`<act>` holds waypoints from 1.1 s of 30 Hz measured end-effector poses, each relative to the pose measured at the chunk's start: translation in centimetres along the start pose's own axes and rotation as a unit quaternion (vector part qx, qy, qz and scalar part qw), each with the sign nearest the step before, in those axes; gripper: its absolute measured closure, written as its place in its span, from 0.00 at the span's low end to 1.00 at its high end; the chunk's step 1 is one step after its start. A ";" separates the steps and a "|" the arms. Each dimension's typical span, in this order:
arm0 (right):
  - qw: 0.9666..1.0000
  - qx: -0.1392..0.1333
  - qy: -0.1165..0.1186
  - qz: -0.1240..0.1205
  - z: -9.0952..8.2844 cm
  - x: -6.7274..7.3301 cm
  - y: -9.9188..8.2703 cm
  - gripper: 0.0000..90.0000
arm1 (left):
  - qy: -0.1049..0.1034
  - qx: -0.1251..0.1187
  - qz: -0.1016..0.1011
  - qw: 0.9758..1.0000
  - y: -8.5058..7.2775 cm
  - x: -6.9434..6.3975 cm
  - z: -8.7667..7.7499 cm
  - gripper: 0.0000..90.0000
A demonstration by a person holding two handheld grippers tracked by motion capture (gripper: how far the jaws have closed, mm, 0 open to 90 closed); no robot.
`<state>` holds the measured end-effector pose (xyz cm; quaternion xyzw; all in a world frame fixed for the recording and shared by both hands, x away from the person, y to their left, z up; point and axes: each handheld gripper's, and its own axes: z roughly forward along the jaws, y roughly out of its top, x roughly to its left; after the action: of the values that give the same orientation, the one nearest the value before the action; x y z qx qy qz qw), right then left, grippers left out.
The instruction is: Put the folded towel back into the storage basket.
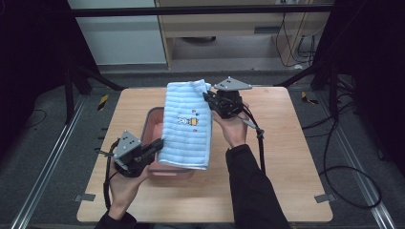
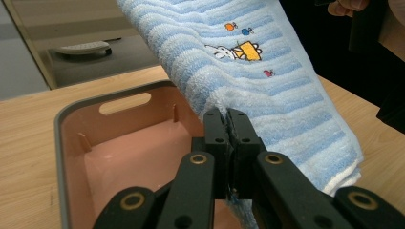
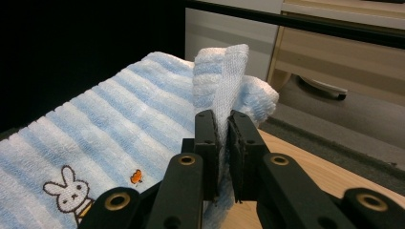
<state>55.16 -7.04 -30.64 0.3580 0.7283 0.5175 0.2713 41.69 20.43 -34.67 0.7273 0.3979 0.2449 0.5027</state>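
A folded blue-and-white striped towel point(image 1: 187, 125) with an embroidered rabbit hangs stretched in the air over a pink bin point(image 1: 152, 120) on the wooden table. My left gripper point(image 1: 160, 144) is shut on the towel's near left edge; in the left gripper view its jaws pinch the cloth point(image 2: 267, 81) above the bin's open inside point(image 2: 138, 152). My right gripper point(image 1: 208, 98) is shut on the far right corner, and in the right gripper view a fold of towel point(image 3: 224, 81) stands up between the jaws.
The wooden table point(image 1: 286, 157) has bare surface to the right and front of the bin. Black cables point(image 1: 260, 143) trail from both grippers. Beyond the table's far edge stand a cabinet point(image 1: 229, 24) and dark frame legs point(image 1: 86, 76).
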 end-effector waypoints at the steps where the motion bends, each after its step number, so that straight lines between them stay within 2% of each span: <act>1: 1.000 0.000 0.001 -0.001 0.2 0.2 0.1 0.92 | 0.002 -0.001 -0.002 1.000 0.0 0.2 -0.1 0.98; 9: 1.000 0.001 0.010 -0.004 2.2 1.2 0.8 0.92 | 0.018 -0.006 -0.016 1.000 -0.2 1.8 -0.6 0.98; 19: 1.000 0.006 0.021 -0.003 4.6 1.8 0.6 0.92 | 0.033 -0.006 -0.033 0.999 -0.5 3.4 -0.8 0.98; 33: 0.999 0.022 0.026 -0.010 7.7 2.3 -0.7 0.92 | 0.053 0.023 -0.041 0.998 -2.0 4.7 0.8 0.98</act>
<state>59.52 -1.09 -33.77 0.3429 0.7499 0.5075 0.2500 44.30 24.26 -37.06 0.7081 0.4588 0.2527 0.4735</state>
